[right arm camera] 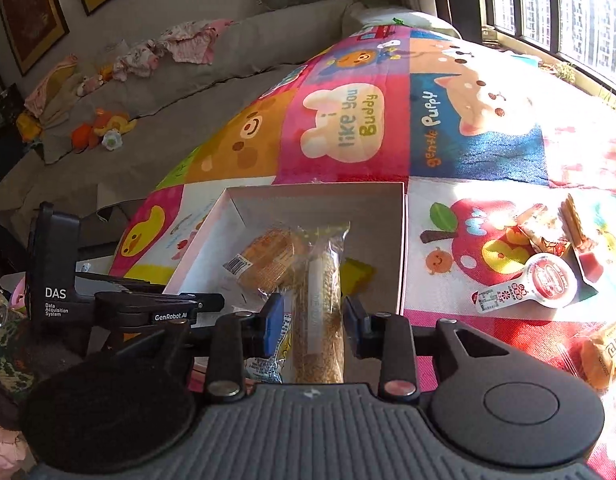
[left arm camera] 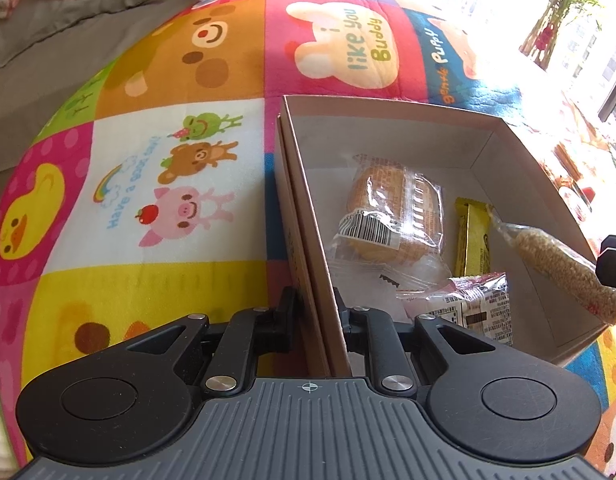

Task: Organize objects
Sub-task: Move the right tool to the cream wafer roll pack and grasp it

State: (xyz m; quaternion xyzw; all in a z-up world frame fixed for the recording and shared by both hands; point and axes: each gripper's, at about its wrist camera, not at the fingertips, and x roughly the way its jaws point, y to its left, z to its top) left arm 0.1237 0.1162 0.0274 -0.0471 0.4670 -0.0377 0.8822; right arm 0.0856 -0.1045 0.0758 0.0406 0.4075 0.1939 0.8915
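Grain bar (right arm camera: 317, 312) between parted pads

The left hand-held gripper (left arm camera: 316, 304) points steeply downward, its jaws clamped nearly together. The right hand-held gripper (right arm camera: 312, 322) also tilts downward, jaws parted and pads pressing on nothing.

open cardboard box (left arm camera: 387, 136) set on the cartoon blanket, holding a wrapped round cake (left arm camera: 391, 208), a yellow bar (left arm camera: 473, 240) and a printed snack packet (left arm camera: 479, 304). long grain stick in clear wrap (right arm camera: 317, 312) tilted over the box's near wall.
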